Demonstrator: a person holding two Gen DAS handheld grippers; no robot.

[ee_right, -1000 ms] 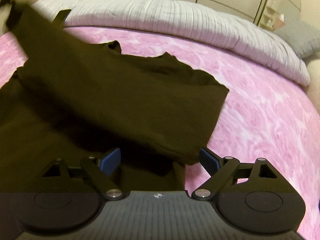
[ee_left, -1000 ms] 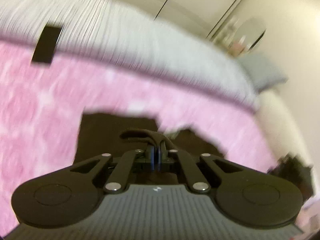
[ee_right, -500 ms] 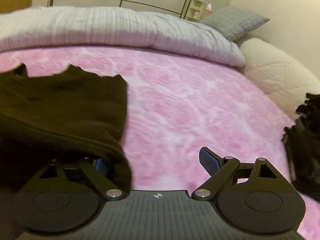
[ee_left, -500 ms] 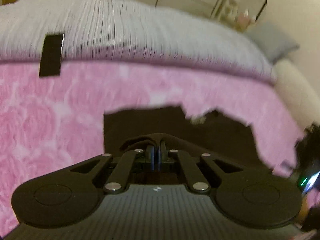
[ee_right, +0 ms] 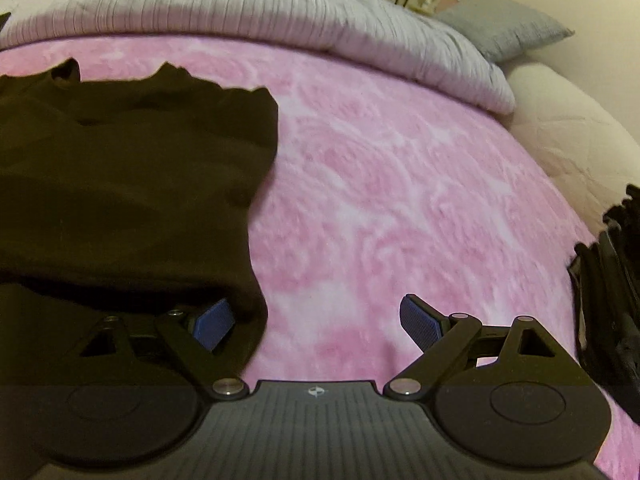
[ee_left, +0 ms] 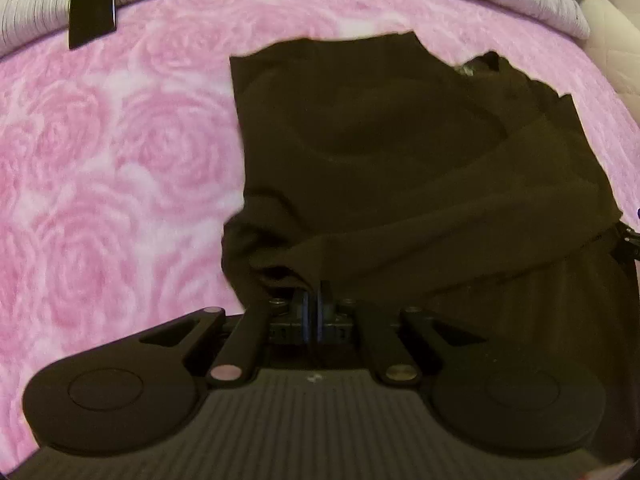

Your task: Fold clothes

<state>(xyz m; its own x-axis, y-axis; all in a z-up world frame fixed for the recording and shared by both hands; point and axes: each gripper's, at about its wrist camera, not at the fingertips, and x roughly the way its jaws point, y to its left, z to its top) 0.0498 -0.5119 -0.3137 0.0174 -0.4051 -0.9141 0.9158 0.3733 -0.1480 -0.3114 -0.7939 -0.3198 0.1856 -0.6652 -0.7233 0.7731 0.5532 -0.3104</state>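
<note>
So, quick rundown of where things sit:

Garment: dark brown top (ee_left: 400, 152) lying on the pink rose-pattern blanket (ee_left: 120, 168), partly folded, with one layer doubled over itself toward the near edge. Neckline end points away, toward the far side of the bed.

Left gripper (ee_left: 314, 312): clenched tight on a fold of that brown top, blue pads pressed together with the fabric pinched between them. Cloth bunches up right at the tips and drapes off to the right.

Right gripper (ee_right: 316, 322): released, jaws spread wide and nothing between them. One blue pad (ee_right: 214, 322) sits tucked just under the right edge of the top; the other is out over bare blanket.

Bedding: light grey ribbed duvet (ee_right: 240, 8) rolled back along the far edge of the blanket, grey pillow (ee_right: 504, 28) at the far right corner.

Other stuff: a flat black rectangular thing (ee_left: 93, 2) resting on the duvet edge, can't tell what it is. Also a pile of black clothing (ee_right: 608, 292) at the right side of the bed, well apart from the brown top.
</note>
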